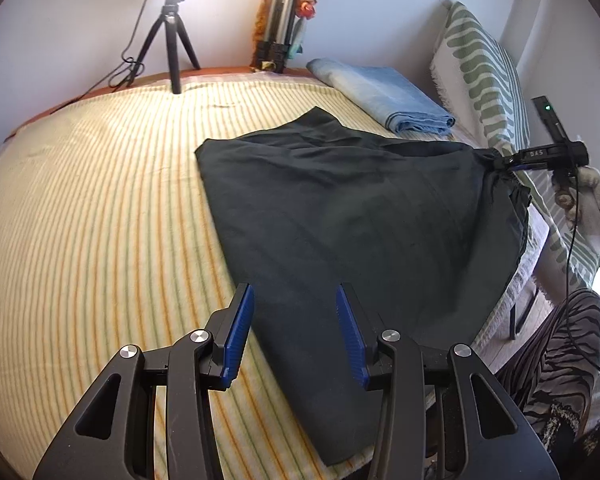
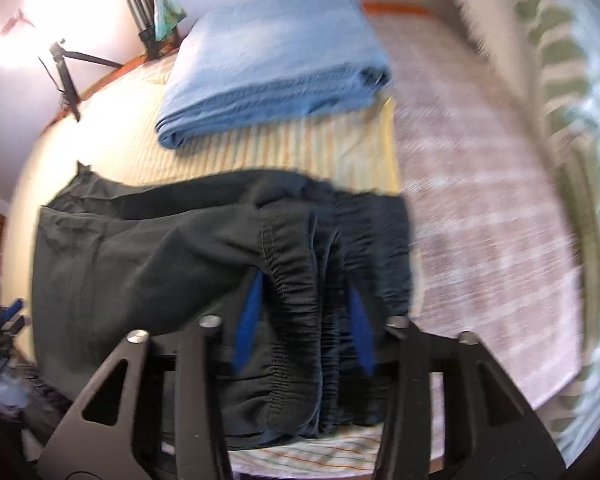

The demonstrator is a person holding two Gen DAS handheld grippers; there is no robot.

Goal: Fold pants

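In the left wrist view, a tripod lamp (image 1: 172,40) is glowing at upper left, and the left gripper (image 1: 296,332) is hovering released at lower centre, nothing between its blue pads. The dark pants (image 1: 340,216) are lying mid-frame on the striped bedspread (image 1: 100,208). At right, the right gripper (image 2: 304,320) is standing parted around the bunched waistband, beside folded blue jeans (image 1: 380,92).

Dark pants (image 1: 340,216) spread flat on striped bedcover (image 1: 100,200) — elastic waistband (image 2: 296,304) bunched

pants (image 1: 340,208): matt dark cloth | bed cover (image 1: 100,200): striped woven cloth | folded towel (image 2: 276,60): soft blue cloth
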